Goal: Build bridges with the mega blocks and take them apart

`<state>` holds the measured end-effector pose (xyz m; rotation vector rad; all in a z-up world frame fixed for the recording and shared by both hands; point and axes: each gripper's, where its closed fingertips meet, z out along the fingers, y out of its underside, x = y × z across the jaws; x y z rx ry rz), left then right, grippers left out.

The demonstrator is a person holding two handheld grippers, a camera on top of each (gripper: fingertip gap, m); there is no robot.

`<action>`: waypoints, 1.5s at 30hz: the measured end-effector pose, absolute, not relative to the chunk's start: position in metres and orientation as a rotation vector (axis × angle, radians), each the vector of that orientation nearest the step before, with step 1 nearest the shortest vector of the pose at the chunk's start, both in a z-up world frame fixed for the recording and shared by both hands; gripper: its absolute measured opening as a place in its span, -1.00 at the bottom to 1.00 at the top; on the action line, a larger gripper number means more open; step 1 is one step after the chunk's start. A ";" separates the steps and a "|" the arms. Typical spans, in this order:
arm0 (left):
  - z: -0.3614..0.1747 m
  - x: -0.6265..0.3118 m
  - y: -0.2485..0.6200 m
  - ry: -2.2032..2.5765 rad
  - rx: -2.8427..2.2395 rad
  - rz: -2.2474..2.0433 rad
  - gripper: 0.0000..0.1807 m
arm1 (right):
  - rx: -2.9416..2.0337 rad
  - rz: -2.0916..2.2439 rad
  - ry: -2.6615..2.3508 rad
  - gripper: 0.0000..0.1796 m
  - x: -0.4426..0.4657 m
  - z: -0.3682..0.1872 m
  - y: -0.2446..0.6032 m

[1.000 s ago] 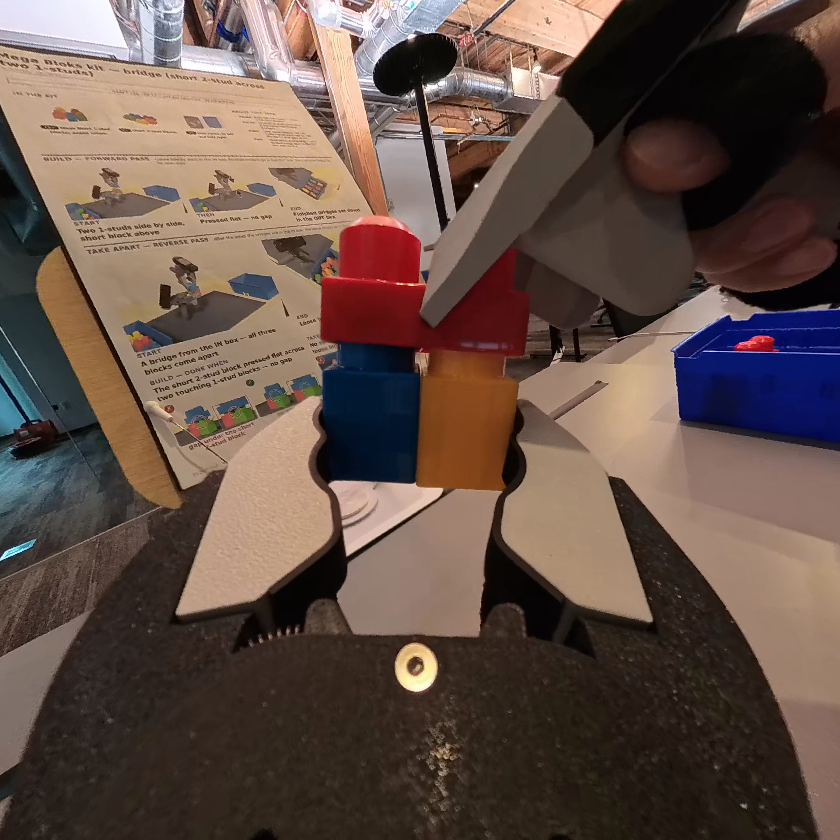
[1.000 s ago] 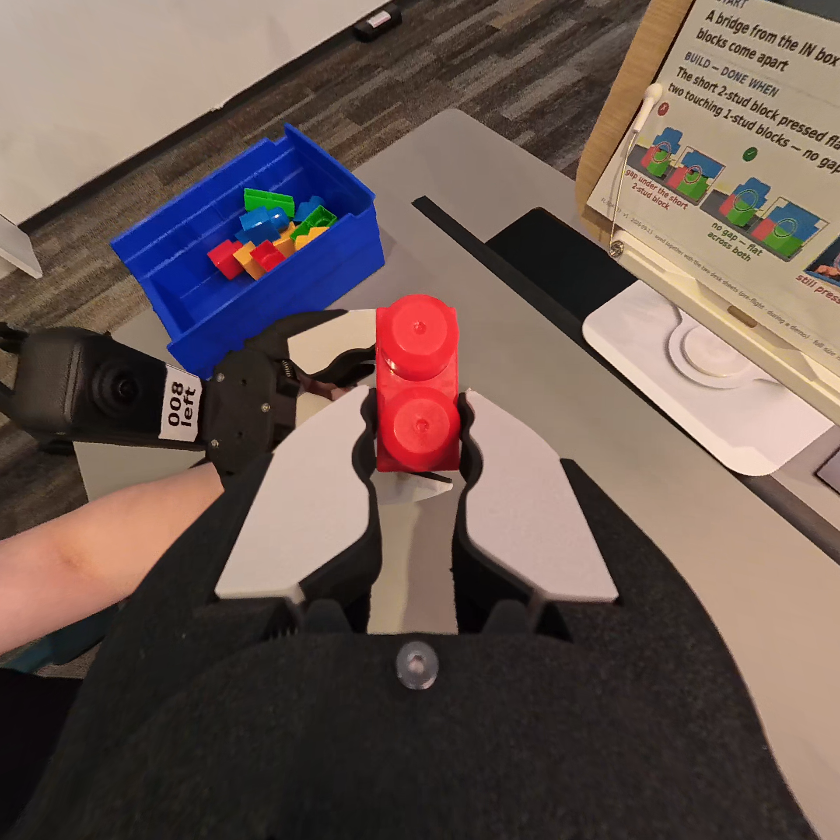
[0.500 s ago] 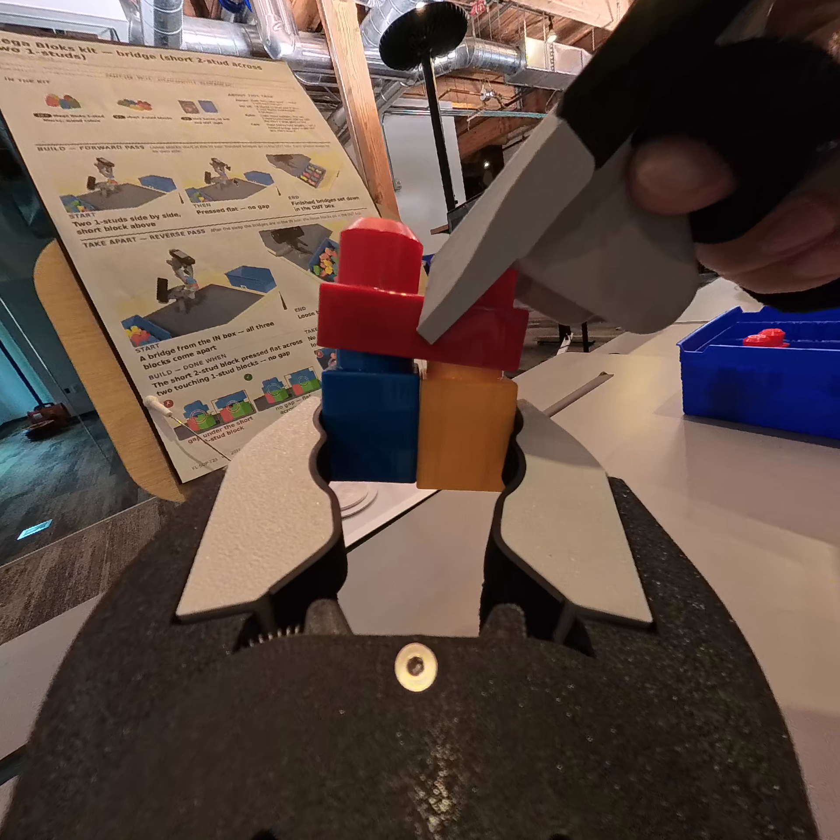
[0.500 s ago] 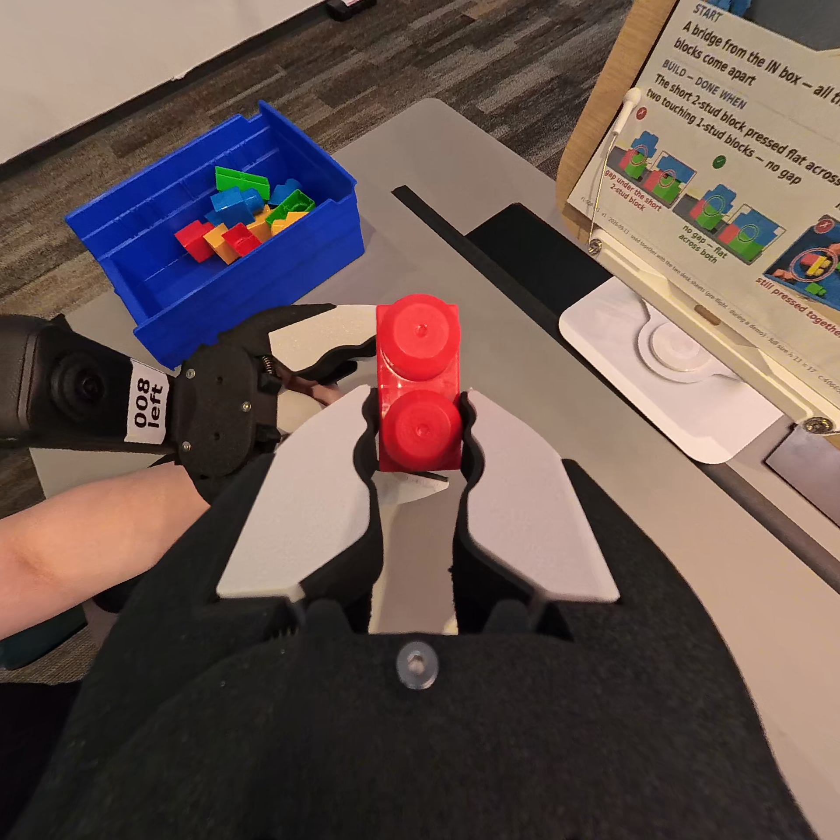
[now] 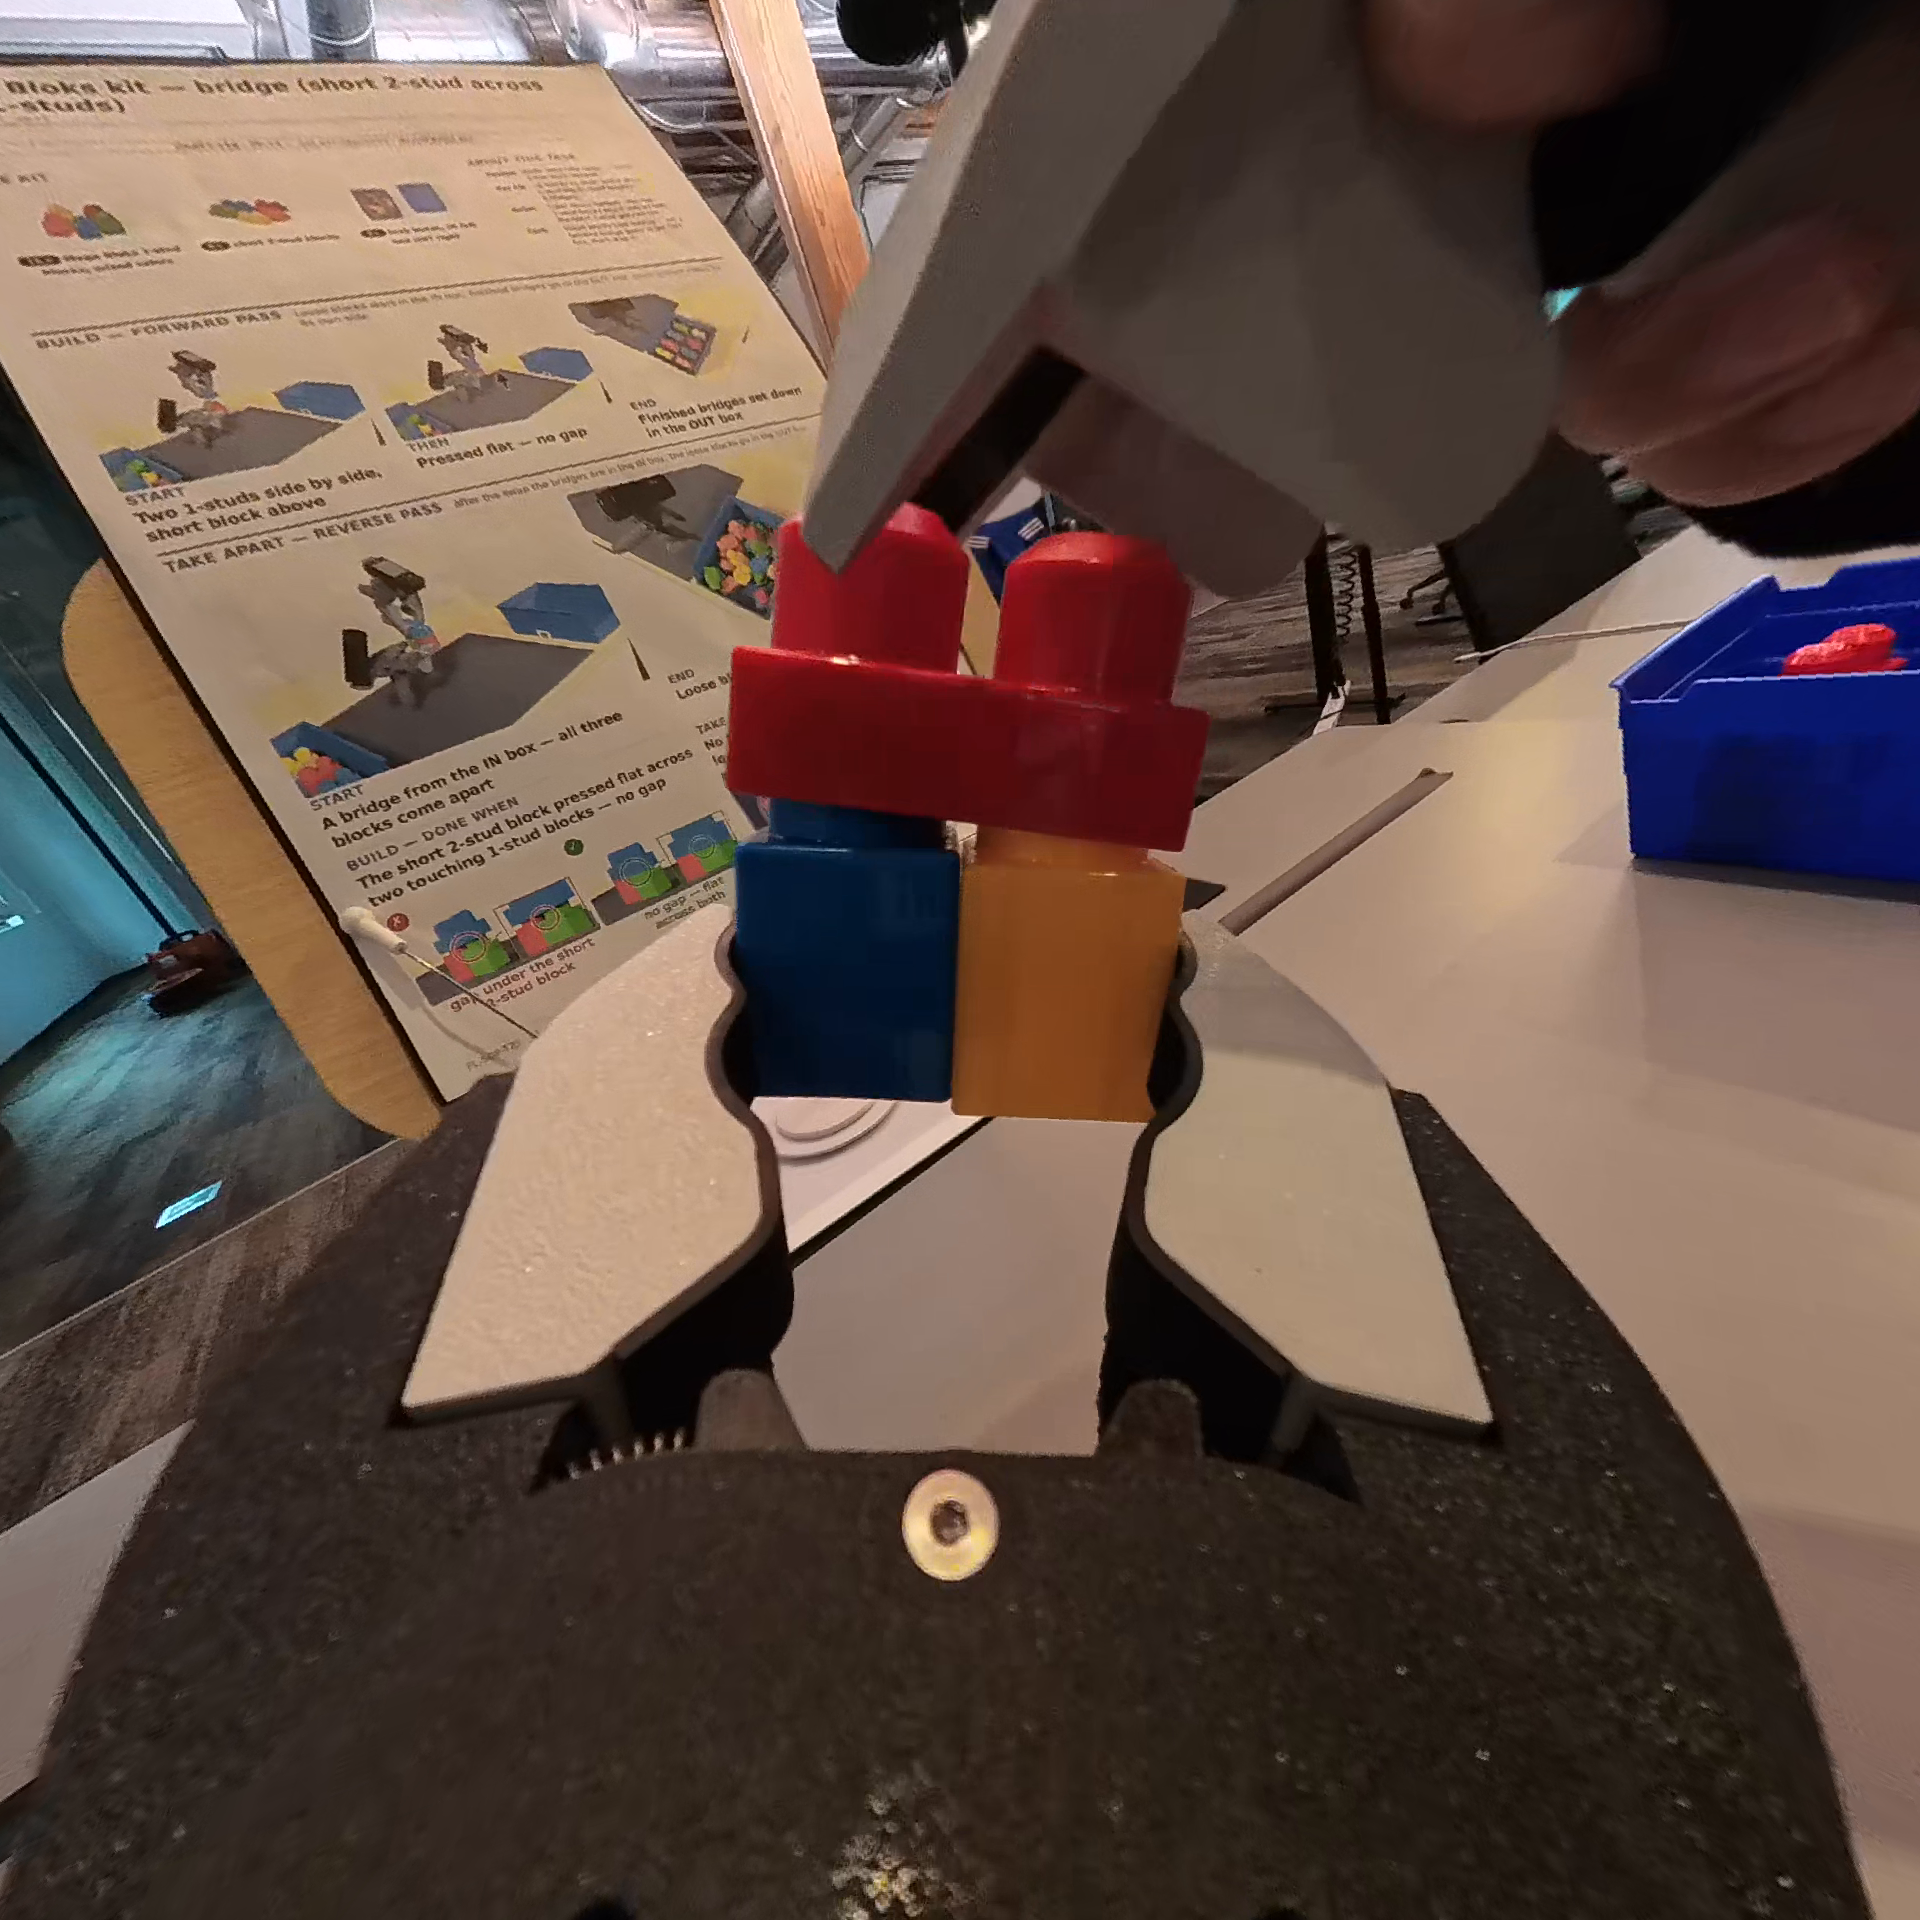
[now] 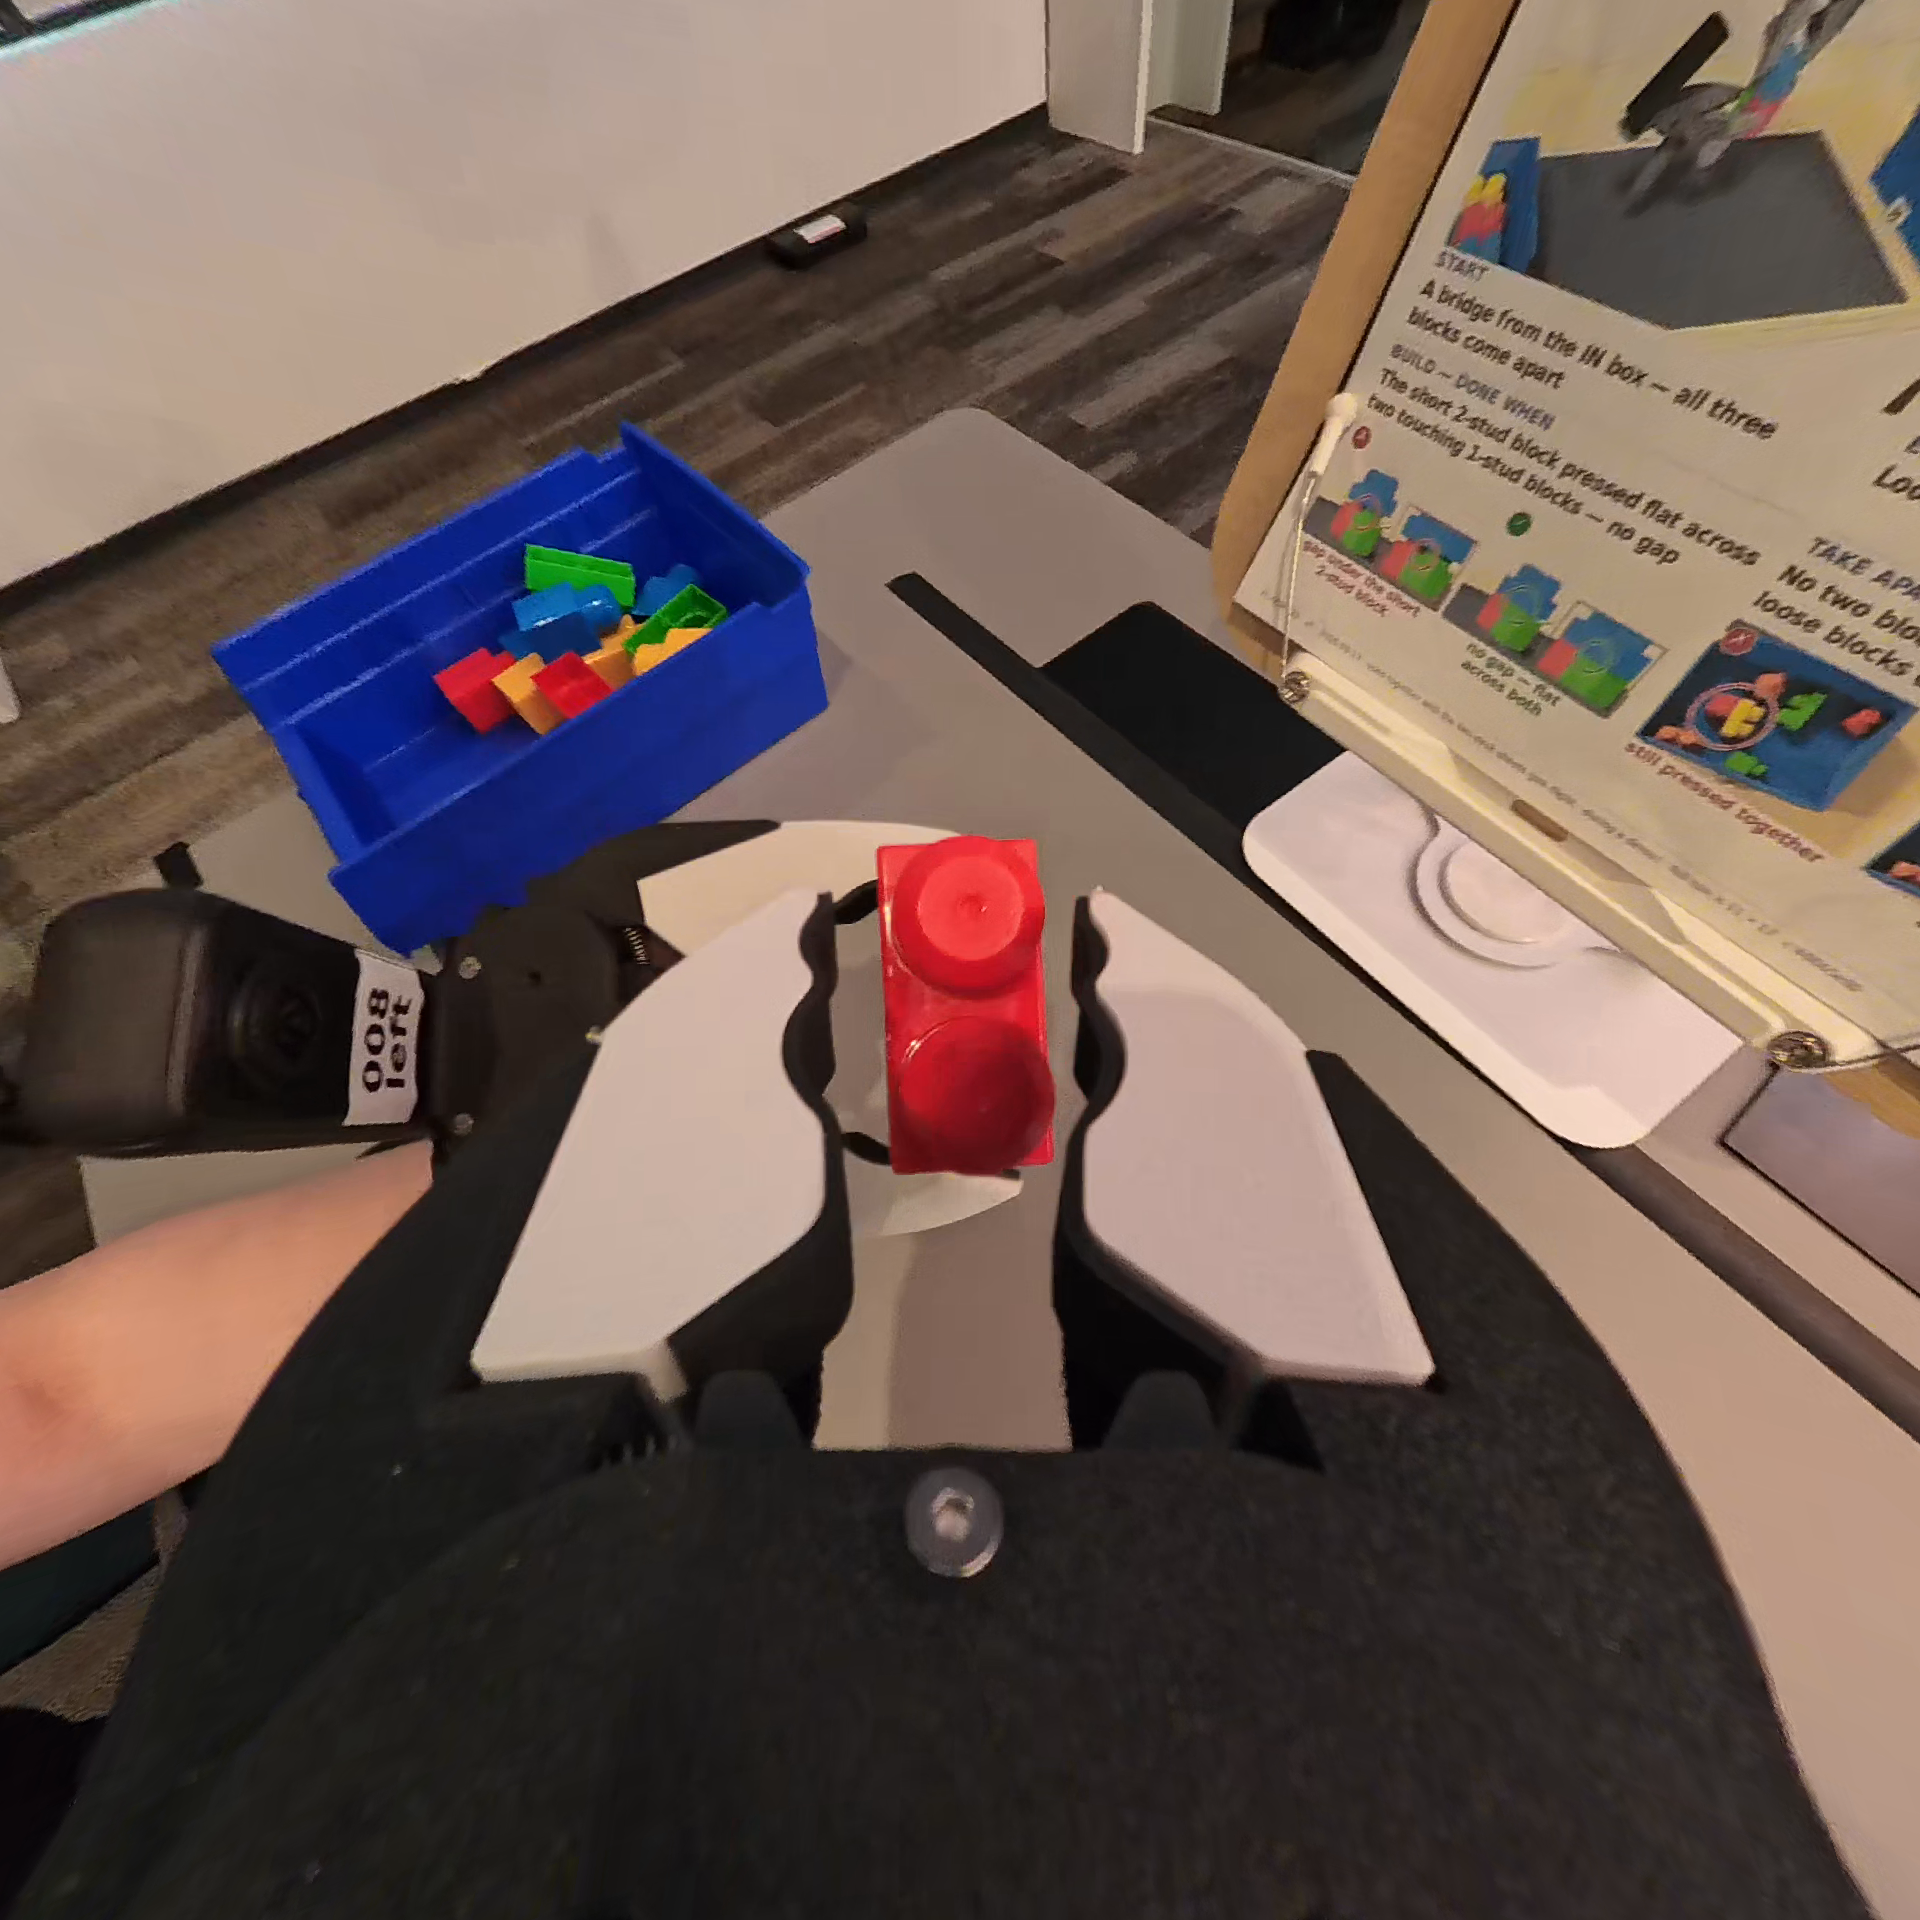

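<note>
Released since the earlier frames, the red two-stud block (image 6: 966, 1008) is now flanked by the parted right gripper (image 6: 951, 1023) without contact. At frame centre, the blue block (image 5: 847, 971) and orange block (image 5: 1060, 987) are clamped by the left gripper (image 5: 951, 1013). Poster (image 5: 343, 499) text is left unquoted; its edges are cropped.
</note>
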<state>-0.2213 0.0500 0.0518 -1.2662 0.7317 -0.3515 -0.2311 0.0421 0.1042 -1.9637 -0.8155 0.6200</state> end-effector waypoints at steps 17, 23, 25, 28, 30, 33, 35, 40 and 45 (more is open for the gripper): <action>0.064 -0.212 0.034 0.754 -1.236 -0.352 -0.18 | -2.020 0.535 -0.969 -0.63 -0.231 0.095 0.030; 0.062 -0.212 0.036 0.748 -1.261 -0.356 -0.18 | -2.022 0.503 -0.966 -0.63 -0.232 0.091 0.032; 0.060 -0.212 0.037 0.746 -1.272 -0.358 -0.18 | -2.016 0.482 -0.971 -0.63 -0.232 0.090 0.033; 0.058 -0.211 0.038 0.743 -1.285 -0.376 -0.18 | -2.004 0.457 -0.962 -0.63 -0.232 0.089 0.035; 0.058 -0.212 0.041 0.737 -1.292 -0.374 -0.18 | -1.947 0.454 -0.944 -0.63 -0.234 0.090 0.037; 0.061 -0.212 0.041 0.740 -1.280 -0.407 -0.18 | -1.861 0.456 -0.928 -0.63 -0.234 0.095 0.038; 0.060 -0.211 0.042 0.736 -1.293 -0.392 -0.17 | -1.854 0.431 -0.910 -0.53 -0.226 0.097 0.038; 0.056 -0.216 0.049 0.717 -1.320 -0.377 -0.18 | -1.938 0.571 -0.867 -0.45 -0.213 0.092 0.031; 0.062 -0.219 0.047 0.698 -1.308 -0.393 -0.18 | -1.964 0.688 -0.898 -0.62 -0.215 0.082 0.023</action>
